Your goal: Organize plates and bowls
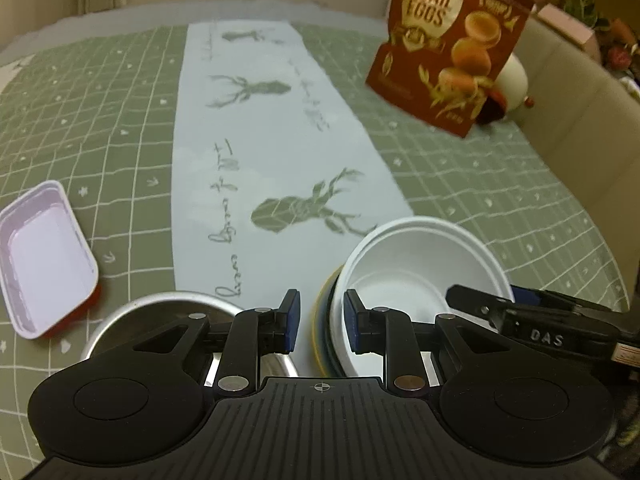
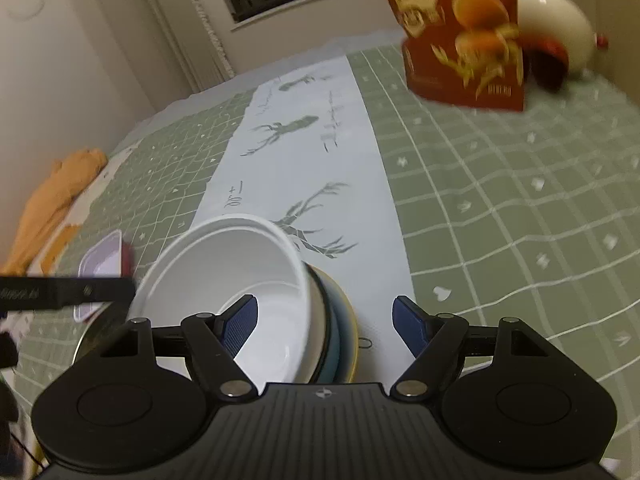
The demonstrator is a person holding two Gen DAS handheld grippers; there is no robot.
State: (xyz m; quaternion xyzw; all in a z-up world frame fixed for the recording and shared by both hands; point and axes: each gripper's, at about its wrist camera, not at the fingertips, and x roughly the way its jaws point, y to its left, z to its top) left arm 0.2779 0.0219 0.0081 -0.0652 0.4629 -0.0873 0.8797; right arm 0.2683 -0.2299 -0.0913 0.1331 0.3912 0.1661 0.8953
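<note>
A white bowl [image 1: 420, 272] [image 2: 240, 264] sits tilted on top of a stack of blue and yellow-rimmed bowls [image 1: 324, 312] [image 2: 344, 320] on the table runner. My left gripper [image 1: 320, 320] hovers over the stack's left rim; its jaws stand narrowly apart and the pads touch nothing. A steel bowl [image 1: 160, 312] lies just left of it. My right gripper [image 2: 324, 324] is open wide over the stack's right rim, one pad above the white bowl's inside, neither pressing on it. It reaches in from the right in the left wrist view [image 1: 484, 296].
A pink rectangular dish with a red underside [image 1: 44, 260] [image 2: 104, 260] lies at the left. A red quail-egg box [image 1: 448, 48] [image 2: 464, 32] stands at the back right, with a white plush toy [image 1: 514, 80] behind it. An orange cloth [image 2: 52, 200] lies at the table's far left edge.
</note>
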